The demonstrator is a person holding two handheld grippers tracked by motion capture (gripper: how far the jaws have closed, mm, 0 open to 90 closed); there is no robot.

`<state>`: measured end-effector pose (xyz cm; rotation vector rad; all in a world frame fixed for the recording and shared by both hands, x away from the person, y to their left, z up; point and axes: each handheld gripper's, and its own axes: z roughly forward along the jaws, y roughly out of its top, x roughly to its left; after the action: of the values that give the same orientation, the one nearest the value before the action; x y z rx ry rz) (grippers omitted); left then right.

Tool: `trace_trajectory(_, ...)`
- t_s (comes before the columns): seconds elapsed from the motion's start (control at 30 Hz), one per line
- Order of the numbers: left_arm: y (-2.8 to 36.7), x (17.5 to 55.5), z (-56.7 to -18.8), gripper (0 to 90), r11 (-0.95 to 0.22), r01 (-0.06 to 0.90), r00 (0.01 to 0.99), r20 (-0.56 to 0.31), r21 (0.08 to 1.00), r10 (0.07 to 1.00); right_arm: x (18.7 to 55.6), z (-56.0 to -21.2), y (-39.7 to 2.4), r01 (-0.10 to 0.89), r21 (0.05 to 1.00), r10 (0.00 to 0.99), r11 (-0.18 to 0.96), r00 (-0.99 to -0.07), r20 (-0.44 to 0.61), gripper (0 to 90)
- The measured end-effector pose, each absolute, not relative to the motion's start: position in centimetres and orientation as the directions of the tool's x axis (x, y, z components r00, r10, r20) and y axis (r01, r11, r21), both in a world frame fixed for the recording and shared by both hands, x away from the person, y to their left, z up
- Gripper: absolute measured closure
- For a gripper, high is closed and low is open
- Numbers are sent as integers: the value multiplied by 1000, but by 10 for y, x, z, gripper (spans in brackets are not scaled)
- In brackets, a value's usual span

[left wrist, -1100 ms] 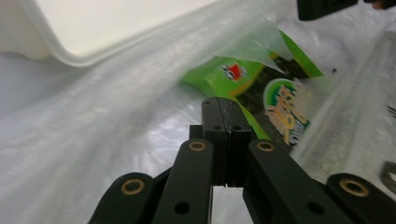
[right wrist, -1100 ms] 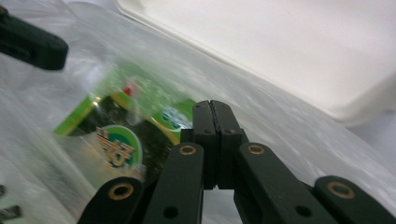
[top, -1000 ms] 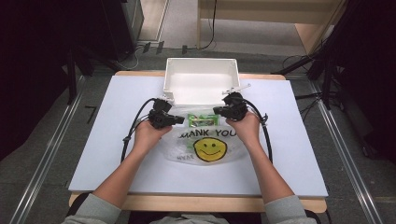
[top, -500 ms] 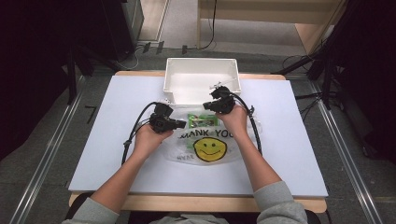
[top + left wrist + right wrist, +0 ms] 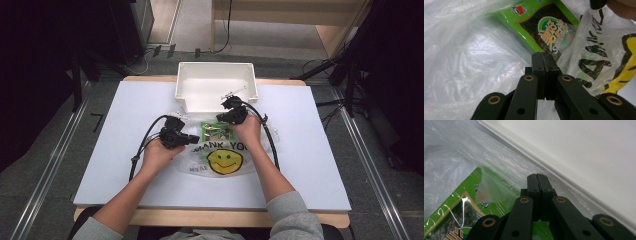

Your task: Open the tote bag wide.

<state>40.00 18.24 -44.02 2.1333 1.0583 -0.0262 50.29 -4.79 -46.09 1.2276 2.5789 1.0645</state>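
While both hand-held grippers are pinched fully together with nothing clearly between the jaws, the green seaweed snack packet (image 5: 214, 132) is sitting at the mouth of the smiley plastic bag (image 5: 222, 157), about dead centre of the high view, on the white surface (image 5: 125, 150). Left hand-held gripper (image 5: 192, 140) is just left of the packet, its tips resting on or just over the thin film; in the left gripper view the packet (image 5: 544, 30) fills the upper middle, with the bag's yellow face print (image 5: 624, 62) off to the right. Right hand-held gripper (image 5: 223, 116) is at the packet's upper right, close to the front wall of the white bin (image 5: 216, 102). In the right gripper view its shut jaws point at crinkled film, packet (image 5: 461, 205) in the lower left, bin wall (image 5: 574, 180) running diagonally across the upper right.

Can't tell if either one has actually pinched a layer of film, it's too thin and clear to see.

What I'd worry about:
- jaws this narrow can't take the packet, so any push just shoves it deeper into the bag
- the film is slippery and loose, so it could bunch up and close the opening
- the right one is so near the bin that a forward nudge could bump it and shift it
- dragging the bag could pull the whole thing off its spot
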Motion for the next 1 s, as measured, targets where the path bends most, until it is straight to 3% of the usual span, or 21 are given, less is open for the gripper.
trace_trajectory(0.5, 188, 380, -446, 900, -422, 677, 699, -348, 603, 625, 503, -467, -48, 638, 634, 709, 437, -678, 194, 900)
trace_trajectory(1.0, 192, 390, -439, 900, -382, 681, 665, -308, 625, 681, 503, -467, -48, 627, 641, 706, 443, -685, 181, 900)
